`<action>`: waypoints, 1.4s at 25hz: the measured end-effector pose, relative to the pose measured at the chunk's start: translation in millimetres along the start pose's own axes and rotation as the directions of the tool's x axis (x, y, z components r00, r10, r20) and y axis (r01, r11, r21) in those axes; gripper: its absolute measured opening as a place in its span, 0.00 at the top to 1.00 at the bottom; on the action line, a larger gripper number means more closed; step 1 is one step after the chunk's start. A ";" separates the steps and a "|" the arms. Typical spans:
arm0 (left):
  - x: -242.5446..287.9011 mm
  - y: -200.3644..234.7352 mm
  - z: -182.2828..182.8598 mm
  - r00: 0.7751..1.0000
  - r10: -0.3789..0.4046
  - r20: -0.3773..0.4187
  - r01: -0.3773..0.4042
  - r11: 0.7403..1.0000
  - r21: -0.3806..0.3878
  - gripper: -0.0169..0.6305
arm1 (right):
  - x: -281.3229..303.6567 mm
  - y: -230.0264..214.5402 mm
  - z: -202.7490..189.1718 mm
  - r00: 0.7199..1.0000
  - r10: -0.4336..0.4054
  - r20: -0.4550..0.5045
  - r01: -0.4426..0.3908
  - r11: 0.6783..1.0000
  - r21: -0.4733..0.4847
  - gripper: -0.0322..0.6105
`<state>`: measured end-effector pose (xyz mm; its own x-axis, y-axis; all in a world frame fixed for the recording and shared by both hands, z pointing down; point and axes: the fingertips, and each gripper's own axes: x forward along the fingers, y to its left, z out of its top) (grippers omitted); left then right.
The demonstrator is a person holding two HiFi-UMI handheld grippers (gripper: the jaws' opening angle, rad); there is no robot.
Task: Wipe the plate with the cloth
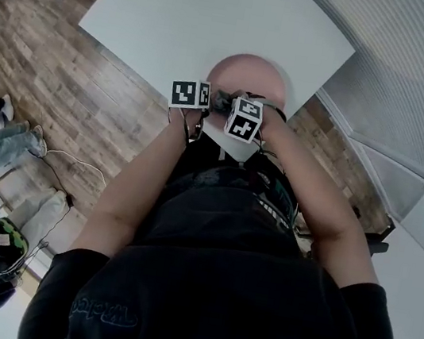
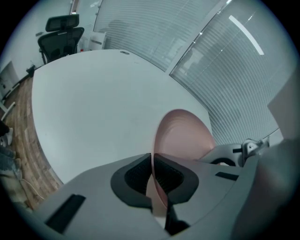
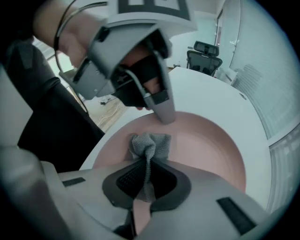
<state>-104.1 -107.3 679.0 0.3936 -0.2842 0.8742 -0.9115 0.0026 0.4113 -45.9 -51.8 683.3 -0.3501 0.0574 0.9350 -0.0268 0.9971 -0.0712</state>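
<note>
White table top [image 2: 93, 103] is filling most of the left gripper view. The pink plate [image 3: 211, 140] is sitting on it at the edge closest to the person, and wooden floor [image 1: 46, 56] is showing beside that edge in the head view. Beyond the plate, past the far side of the table, a black office chair [image 2: 61, 35] is standing. The left gripper [image 2: 153, 161] is clamping the rim of the plate: its two dark pads are pressing on the thin pink edge, one on each side of it, so the plate is appearing edge-on between them. In the right gripper view this same gripper is meeting the plate's rim from above, on the side toward the person. The right gripper [image 3: 147, 173] is hanging over the inside of the plate, just beside the left one, and its jaws are pinching the grey cloth [image 3: 150, 143]. The cloth is running as a narrow strip between the pads and is bunching out in front of them into a small crumpled wad. This wad is lying on the plate's inner surface, near the place on the rim where the left gripper is holding.
</note>
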 end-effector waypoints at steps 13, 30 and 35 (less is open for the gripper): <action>6.7 -10.1 -7.6 1.000 0.008 -0.008 -0.008 0.997 0.073 0.93 | -29.4 -3.1 -128.9 0.958 0.039 -0.283 -0.042 0.999 -0.005 0.89; 5.0 -14.3 -12.6 1.000 0.000 -0.001 0.000 0.998 0.056 0.93 | -10.3 -101.2 -30.2 0.960 -0.261 -0.099 0.265 0.964 0.033 0.90; 4.5 -13.4 -10.1 1.000 0.002 0.006 -0.002 0.999 0.042 0.93 | -3.8 -72.4 -9.3 0.978 -0.206 -0.025 0.207 0.978 0.036 0.90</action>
<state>-88.9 -98.9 680.0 0.3909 -0.2900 0.8736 -0.9167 -0.0372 0.3979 -33.9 -123.7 688.1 -0.3133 -0.1485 0.9380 -0.1327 0.9849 0.1115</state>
